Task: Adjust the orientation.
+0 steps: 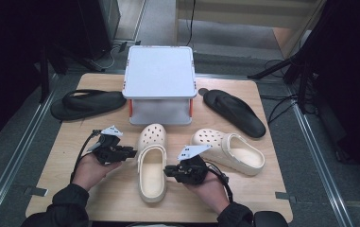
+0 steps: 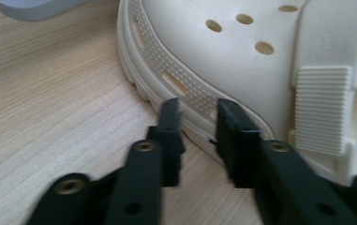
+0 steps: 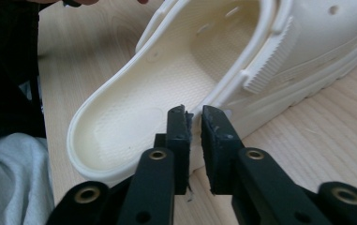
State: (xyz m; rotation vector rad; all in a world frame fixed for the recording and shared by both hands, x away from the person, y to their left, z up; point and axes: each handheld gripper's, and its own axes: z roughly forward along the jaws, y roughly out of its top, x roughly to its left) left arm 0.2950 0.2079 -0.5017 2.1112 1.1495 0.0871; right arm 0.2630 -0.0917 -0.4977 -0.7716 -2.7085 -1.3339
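Cream clog (image 1: 152, 168) lies on the table (image 1: 64, 156) in front of the grey box (image 1: 159, 75), toe toward the box. The left gripper (image 1: 129, 152) sits at one side of the clog, jaws parted, with only the clog's edge (image 2: 199, 110) between them and not squeezed. The right gripper (image 1: 168, 170) sits at the other side, jaws a little apart at the side wall (image 3: 192, 117), not pinching it. Nothing holds the clog now. If one side grabs first, I think the clog could turn or slide. A thin bite on the soft rim might slip off when lifted.
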